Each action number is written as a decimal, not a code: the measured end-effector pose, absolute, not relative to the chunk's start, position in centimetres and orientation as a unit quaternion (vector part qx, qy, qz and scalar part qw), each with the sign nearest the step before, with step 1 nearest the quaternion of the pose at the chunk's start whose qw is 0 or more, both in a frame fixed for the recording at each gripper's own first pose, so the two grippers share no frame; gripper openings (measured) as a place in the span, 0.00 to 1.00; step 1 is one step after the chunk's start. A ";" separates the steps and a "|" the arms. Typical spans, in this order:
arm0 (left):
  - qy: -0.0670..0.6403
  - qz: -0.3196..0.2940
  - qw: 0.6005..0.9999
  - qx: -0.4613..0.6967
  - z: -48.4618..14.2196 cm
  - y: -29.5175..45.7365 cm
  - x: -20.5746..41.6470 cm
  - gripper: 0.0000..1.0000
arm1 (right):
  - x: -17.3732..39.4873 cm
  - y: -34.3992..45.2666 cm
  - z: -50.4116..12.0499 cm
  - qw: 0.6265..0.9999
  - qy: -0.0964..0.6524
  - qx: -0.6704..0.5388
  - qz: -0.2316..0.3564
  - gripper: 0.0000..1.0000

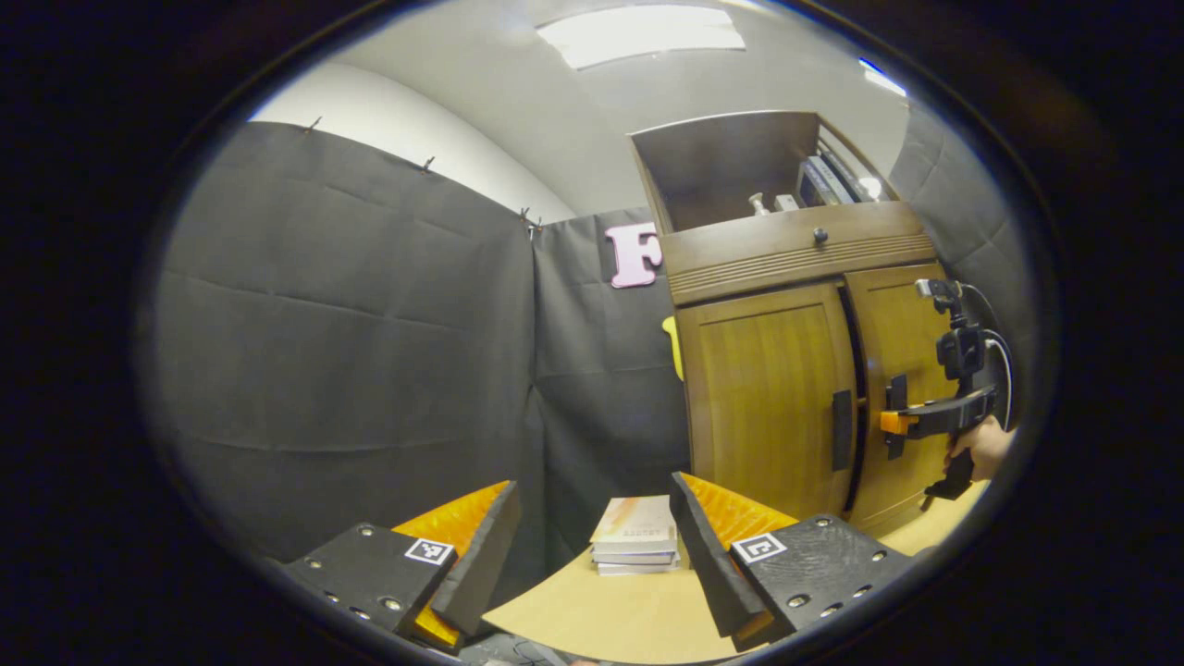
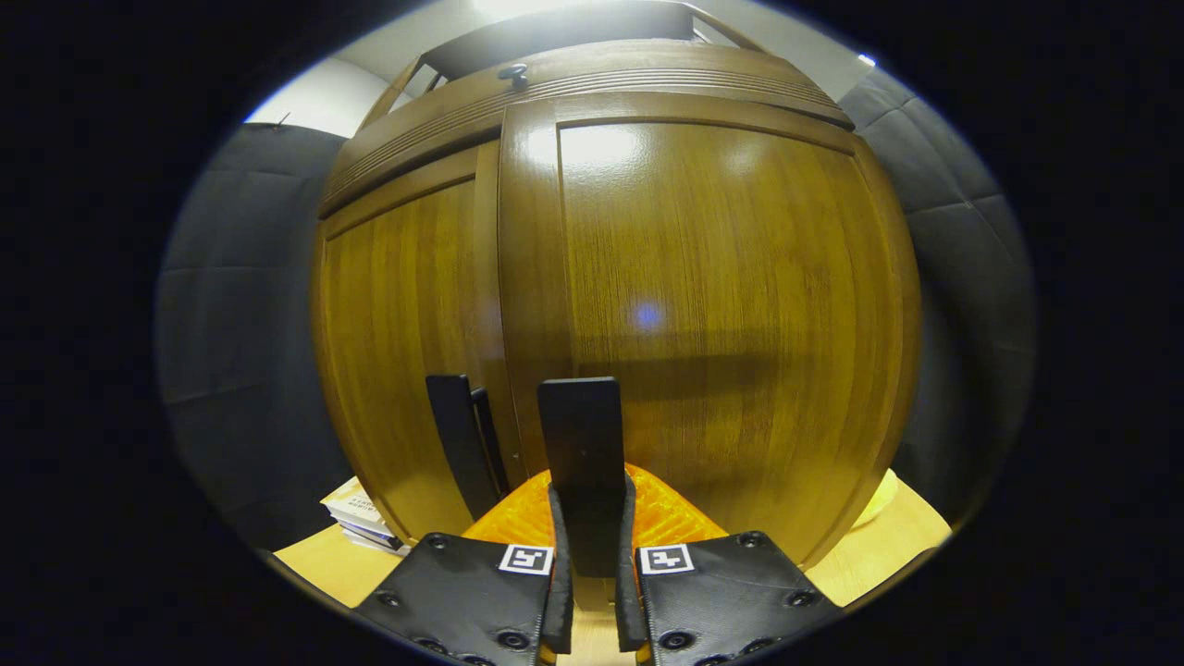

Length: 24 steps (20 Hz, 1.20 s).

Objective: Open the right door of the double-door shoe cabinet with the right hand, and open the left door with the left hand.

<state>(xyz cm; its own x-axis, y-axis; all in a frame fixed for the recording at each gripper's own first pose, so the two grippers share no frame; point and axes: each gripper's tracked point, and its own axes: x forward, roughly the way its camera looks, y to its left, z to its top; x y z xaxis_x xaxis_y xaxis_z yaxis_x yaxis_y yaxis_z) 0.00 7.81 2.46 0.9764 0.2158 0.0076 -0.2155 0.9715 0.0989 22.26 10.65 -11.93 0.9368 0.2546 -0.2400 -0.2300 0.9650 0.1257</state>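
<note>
There the shoe cabinet stood on the worktop, at the right of the left gripper view and against the booth's dark cloth wall. It had two doors. The left door lay flush and closed, with one dark handle at its inner edge. The right door carried its own dark handle, and in the left gripper view a dark gap ran between the two doors, the right one seeming slightly proud of its neighbour.

The right tongs were pressed together on the right door's handle, one finger at each side of the bar. From the left gripper view the same tongs met the handle, with a hand gripping the tool behind them.

The left tongs were spread wide, nothing between them, well apart from the cabinet and to its left.

Above the doors ran one drawer front with one small round knob, and over that an open shelf holding several small things too blurred to count. One stack of about three books lay on the worktop just left of the cabinet. One ceiling light panel glowed overhead.
</note>
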 end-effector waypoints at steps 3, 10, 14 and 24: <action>-0.005 0.099 0.994 0.050 2.9 7.4 -0.2 0.94 | 20.9 10.1 -11.7 0.982 0.130 0.046 0.130 0.17; -0.016 0.072 0.996 0.043 4.1 6.2 -0.8 0.94 | 17.9 8.5 -11.2 0.981 0.131 0.041 0.139 0.17; -0.021 0.061 0.997 0.042 4.6 5.9 -1.1 0.94 | 16.5 7.6 -11.1 0.980 0.136 0.045 0.135 0.17; -0.034 0.036 0.998 0.042 5.3 5.3 -1.8 0.94 | 12.1 3.8 -10.4 0.983 0.141 0.047 0.108 0.17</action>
<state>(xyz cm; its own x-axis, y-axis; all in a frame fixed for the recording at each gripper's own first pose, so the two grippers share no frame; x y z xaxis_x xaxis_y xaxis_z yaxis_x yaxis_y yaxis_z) -1.84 5.28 5.29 0.9951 0.0681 0.0715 -0.0740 0.9939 0.0824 12.09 3.79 -10.41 0.9366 0.2261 -0.2678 -0.1994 0.9721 0.1234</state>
